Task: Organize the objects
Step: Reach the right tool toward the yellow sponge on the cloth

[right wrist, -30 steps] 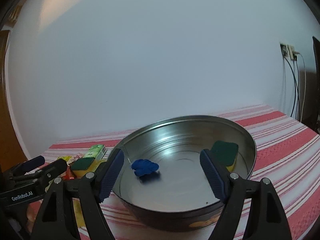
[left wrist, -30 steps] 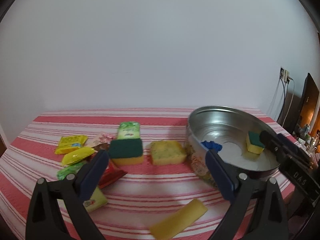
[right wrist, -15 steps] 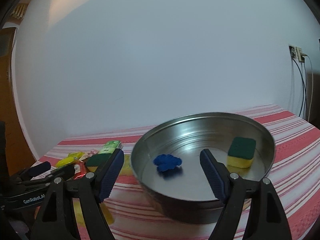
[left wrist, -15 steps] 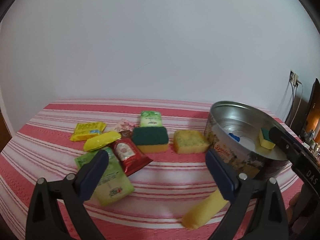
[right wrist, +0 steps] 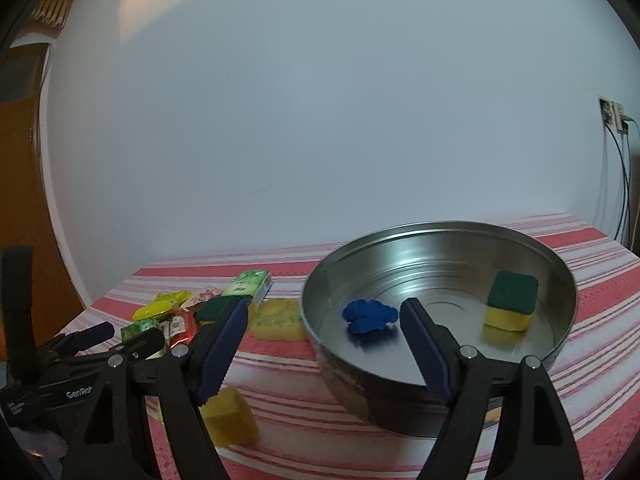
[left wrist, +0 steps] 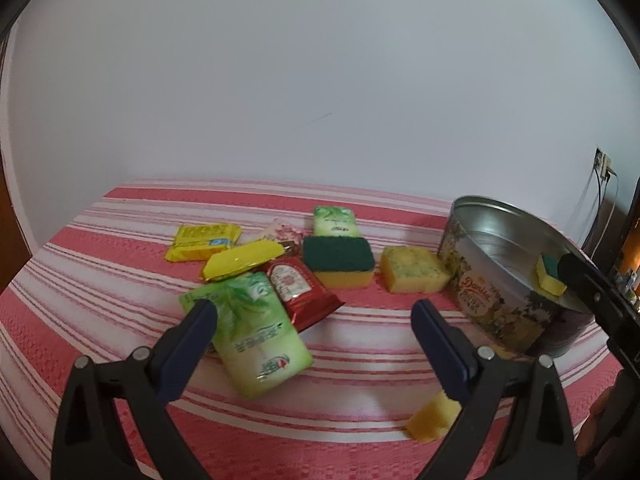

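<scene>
Left wrist view: hovering over a red-and-white striped tablecloth (left wrist: 100, 280), with the left gripper (left wrist: 316, 320) spread wide and clamping nothing. Lying just past its left finger (left wrist: 188, 344): a pale green glossy packet (left wrist: 256, 340), overlapping a red foil sachet (left wrist: 298, 292). Sitting behind those: a bright yellow wrapped pouch (left wrist: 240, 258), a flat yellow printed packet (left wrist: 204, 240), a small pink-and-white sachet (left wrist: 282, 234) and a second green printed packet (left wrist: 334, 220). Resting side by side near the middle: a green-topped yellow scouring sponge (left wrist: 338, 262) and a plain yellow speckled sponge block (left wrist: 414, 274), close together, the latter just beside a round silver biscuit tin (left wrist: 492, 304). Poking out beneath the right finger (left wrist: 440, 344): a pale yellow sponge strip (left wrist: 432, 420). Right wrist view: reaching toward the tin (right wrist: 400, 396), with the right gripper (right wrist: 322, 344) likewise parted and gripping nothing, its left finger (right wrist: 218, 348) standing outside the rim and its right finger (right wrist: 426, 346) showing in front of the bowl. Lying inside the tin, well apart: a crumpled blue cloth lump (right wrist: 368, 316) and a small green-and-yellow sponge (right wrist: 510, 306). Showing at lower left: the left gripper's black body (right wrist: 80, 364), with the yellow strip (right wrist: 230, 416) beneath.
</scene>
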`<state>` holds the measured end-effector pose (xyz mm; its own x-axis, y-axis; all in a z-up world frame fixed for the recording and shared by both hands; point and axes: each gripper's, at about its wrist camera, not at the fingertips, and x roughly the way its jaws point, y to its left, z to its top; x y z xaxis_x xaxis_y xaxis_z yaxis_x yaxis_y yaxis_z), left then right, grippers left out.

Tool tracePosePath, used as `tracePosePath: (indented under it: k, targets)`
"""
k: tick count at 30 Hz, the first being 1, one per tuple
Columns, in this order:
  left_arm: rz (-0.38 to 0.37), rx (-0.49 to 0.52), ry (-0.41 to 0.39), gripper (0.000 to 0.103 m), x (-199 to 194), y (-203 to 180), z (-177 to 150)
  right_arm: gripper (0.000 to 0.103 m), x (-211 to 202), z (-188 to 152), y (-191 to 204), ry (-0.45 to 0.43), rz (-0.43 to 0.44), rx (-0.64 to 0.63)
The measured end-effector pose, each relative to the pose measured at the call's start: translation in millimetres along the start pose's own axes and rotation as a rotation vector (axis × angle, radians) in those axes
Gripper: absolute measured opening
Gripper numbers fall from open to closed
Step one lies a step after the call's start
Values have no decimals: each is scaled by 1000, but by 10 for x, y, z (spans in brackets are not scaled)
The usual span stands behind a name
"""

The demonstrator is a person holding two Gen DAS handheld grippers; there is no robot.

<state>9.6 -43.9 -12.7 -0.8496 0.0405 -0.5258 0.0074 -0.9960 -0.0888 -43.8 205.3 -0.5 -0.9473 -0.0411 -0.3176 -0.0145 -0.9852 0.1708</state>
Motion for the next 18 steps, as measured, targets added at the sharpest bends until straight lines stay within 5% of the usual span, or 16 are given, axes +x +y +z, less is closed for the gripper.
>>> tracePosePath:
  k: [6,18]
  targets:
    - [37,-41,25,99,-49,223,-38,80,18,-33,166,16,45,-42]
    - [57,-138,103,99,64,449,-52,81,280,-191,620,211,217,-181]
